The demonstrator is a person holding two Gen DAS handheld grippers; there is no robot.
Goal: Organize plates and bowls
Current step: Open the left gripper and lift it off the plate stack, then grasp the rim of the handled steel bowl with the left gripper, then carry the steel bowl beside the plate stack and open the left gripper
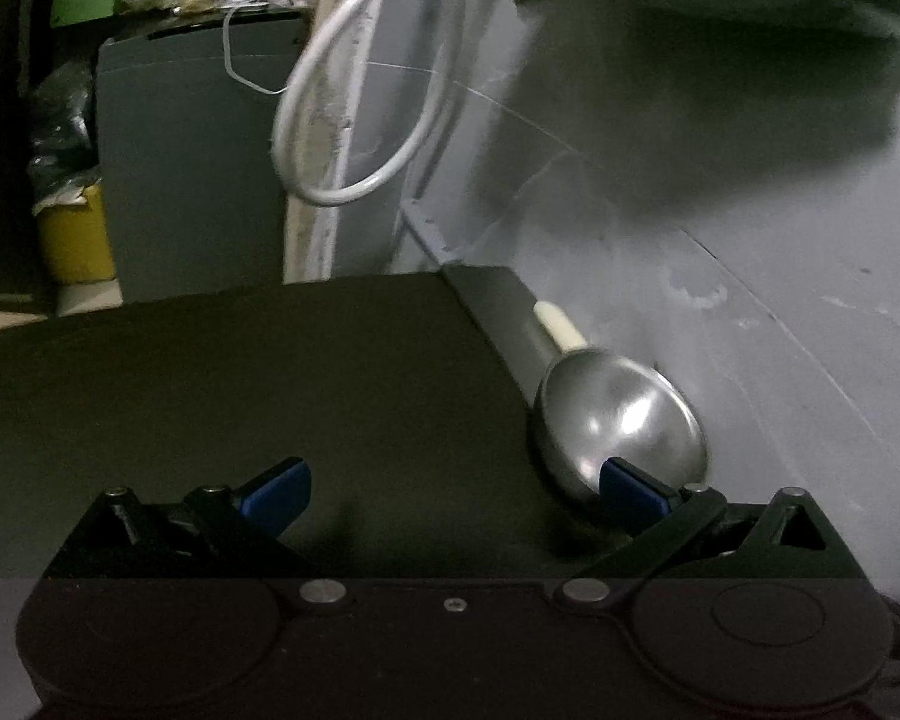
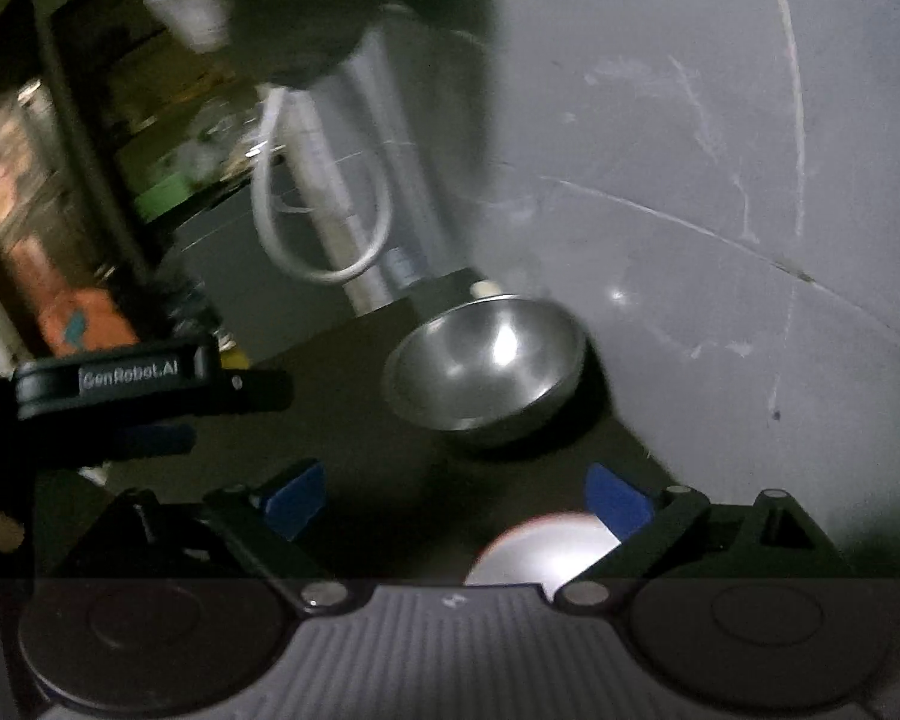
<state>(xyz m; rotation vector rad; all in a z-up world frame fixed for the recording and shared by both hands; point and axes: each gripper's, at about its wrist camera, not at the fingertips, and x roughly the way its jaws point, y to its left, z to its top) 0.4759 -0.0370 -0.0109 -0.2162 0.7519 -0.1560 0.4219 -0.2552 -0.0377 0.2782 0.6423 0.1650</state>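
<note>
A steel bowl (image 1: pixel 621 420) stands on a dark table (image 1: pixel 270 390) against the grey wall; it also shows in the right wrist view (image 2: pixel 486 360). My left gripper (image 1: pixel 453 495) is open and empty, its right blue fingertip (image 1: pixel 630 489) just in front of the bowl's near rim. My right gripper (image 2: pixel 456 498) is open and empty, a little short of the bowl. A white plate (image 2: pixel 540 552) with a reddish rim lies under its right finger, mostly hidden. The left gripper (image 2: pixel 150 396) shows at the left of the right wrist view.
A cream handle (image 1: pixel 561 324) lies behind the bowl by the wall. A white cable loop (image 1: pixel 354 120) hangs beyond the table's far edge. A grey cabinet (image 1: pixel 192 180) and a yellow bucket (image 1: pixel 78 234) stand on the floor to the left.
</note>
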